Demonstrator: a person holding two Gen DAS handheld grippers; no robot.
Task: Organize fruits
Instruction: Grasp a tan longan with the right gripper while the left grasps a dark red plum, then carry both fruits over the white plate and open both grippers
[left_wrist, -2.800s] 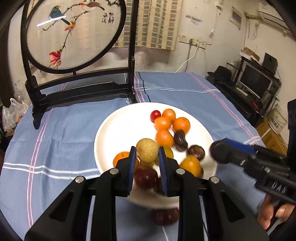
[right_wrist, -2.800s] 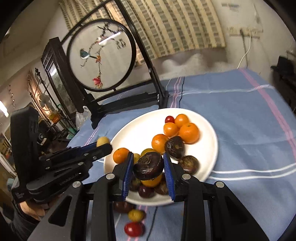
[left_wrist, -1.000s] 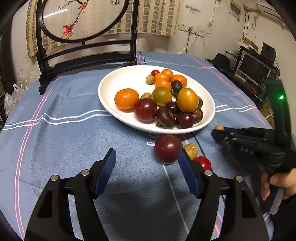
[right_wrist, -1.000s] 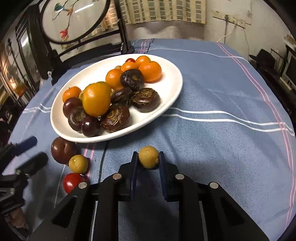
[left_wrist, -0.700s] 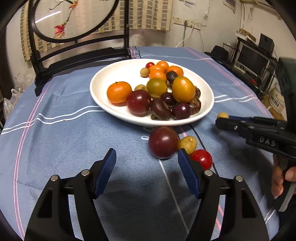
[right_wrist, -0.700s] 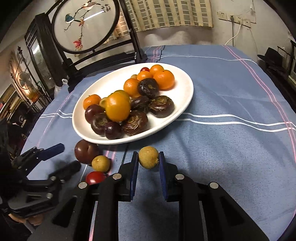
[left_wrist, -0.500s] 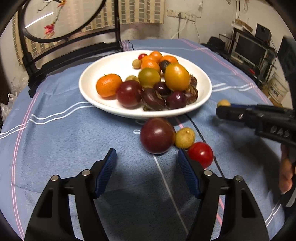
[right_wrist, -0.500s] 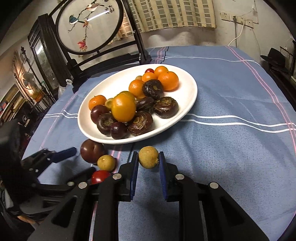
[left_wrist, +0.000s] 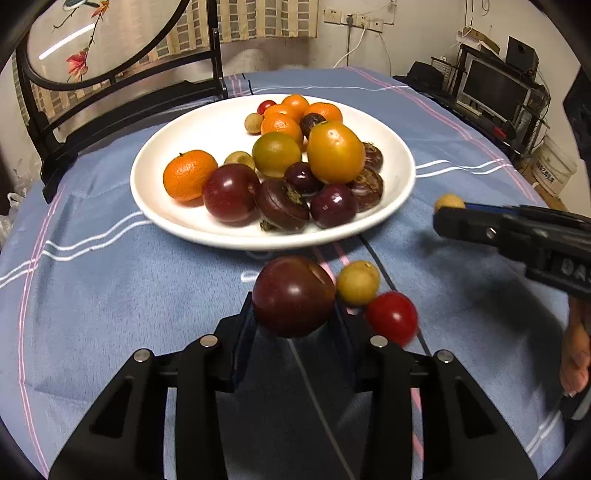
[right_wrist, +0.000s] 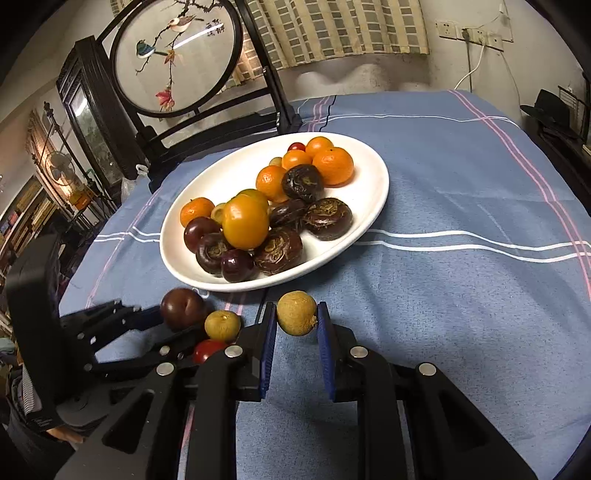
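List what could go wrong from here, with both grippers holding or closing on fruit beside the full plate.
1. The left gripper jaws are closing on the round dark plum; it could squirt out and knock the loose longan and cherry tomato touching it.
2. The white plate is already heaped on one side, so fruit added there may roll off.
3. The right gripper pinches a small longan at the tips only; it may slip.
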